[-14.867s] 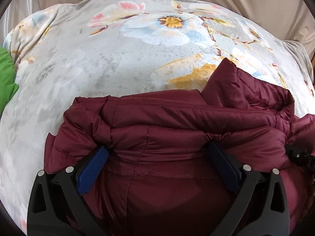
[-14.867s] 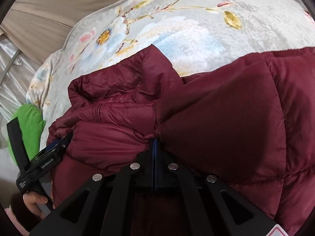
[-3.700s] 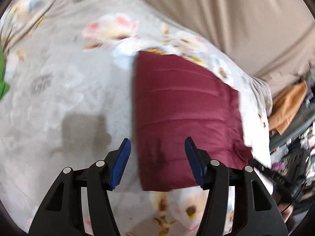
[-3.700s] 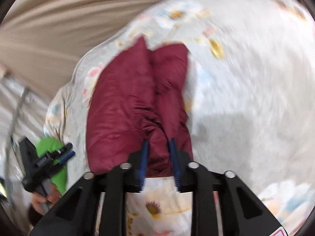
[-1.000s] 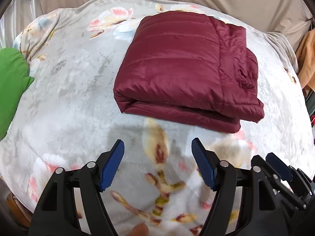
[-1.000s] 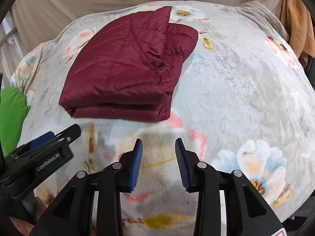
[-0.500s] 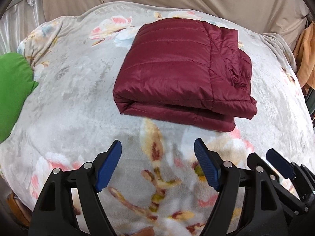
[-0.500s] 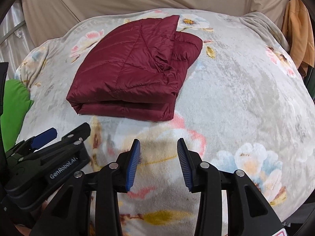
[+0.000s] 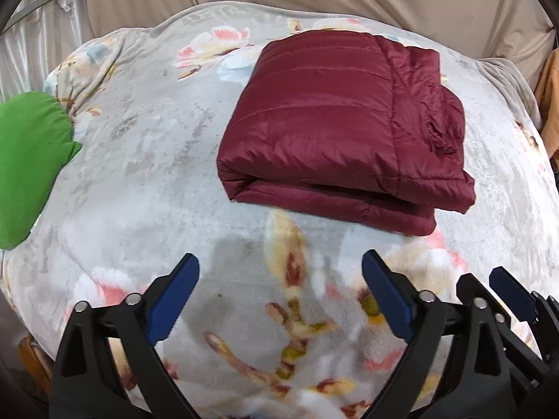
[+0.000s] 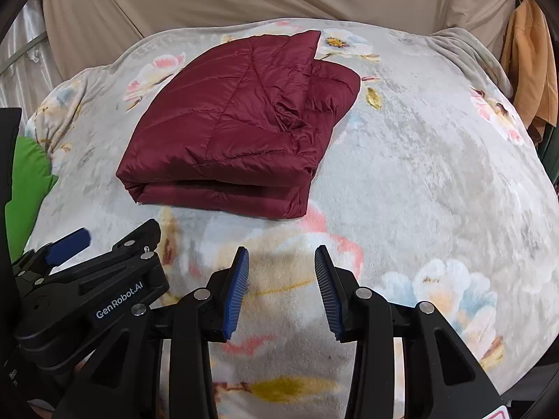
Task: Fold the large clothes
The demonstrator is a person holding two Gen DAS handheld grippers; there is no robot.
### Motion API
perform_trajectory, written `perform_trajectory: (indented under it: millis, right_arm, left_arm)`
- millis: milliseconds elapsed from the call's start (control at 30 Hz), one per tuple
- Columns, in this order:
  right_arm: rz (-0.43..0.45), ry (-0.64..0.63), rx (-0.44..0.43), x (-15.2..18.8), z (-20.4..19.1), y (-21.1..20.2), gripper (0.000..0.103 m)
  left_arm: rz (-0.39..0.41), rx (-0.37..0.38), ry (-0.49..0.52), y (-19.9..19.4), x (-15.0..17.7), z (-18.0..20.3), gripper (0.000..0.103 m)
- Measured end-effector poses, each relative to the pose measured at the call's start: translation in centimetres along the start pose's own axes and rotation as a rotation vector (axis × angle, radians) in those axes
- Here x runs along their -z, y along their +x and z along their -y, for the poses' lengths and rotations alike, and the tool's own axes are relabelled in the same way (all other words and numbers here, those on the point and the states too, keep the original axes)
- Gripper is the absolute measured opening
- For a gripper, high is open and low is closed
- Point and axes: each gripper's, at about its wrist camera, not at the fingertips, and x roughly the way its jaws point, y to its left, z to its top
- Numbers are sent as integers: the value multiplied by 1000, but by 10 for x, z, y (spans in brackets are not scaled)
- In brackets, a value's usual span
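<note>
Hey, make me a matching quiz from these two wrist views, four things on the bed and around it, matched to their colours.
Things:
1. folded puffer jacket
2. garment at the left edge
3. cloth hanging at the right
4. pads of the left tongs

Colours:
A. blue
B. orange
C. maroon
D. green

Pairs: 1-C, 2-D, 3-B, 4-A

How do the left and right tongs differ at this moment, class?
The left tongs gape wide, having just been opening; the right tongs stand narrower. Both are empty, have blue pads on black arms, and hang over the blanket, short of the folded jacket.
</note>
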Motion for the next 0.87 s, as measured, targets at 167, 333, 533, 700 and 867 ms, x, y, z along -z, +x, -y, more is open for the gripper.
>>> perform_trajectory:
  millis: [167, 333, 533, 700, 867]
  right_arm:
    - [-3, -4, -1, 0, 0, 2, 40]
    - [-14, -10, 2, 2, -3, 4, 40]
    - [-13, -14, 5, 2, -4, 6, 40]
    - [-18, -14, 6, 2, -5, 7, 40]
    - [-19, -17, 10, 1, -3, 9, 40]
  left_arm:
    - [-23, 2, -29, 6, 2, -4, 98]
    - [-44, -9, -28, 12, 5, -4, 98]
    - [-26, -15, -22, 11, 5, -4, 98]
    - [-20, -26, -11, 11, 5, -2, 96]
    - [-28, -12, -13, 13, 5, -2, 95]
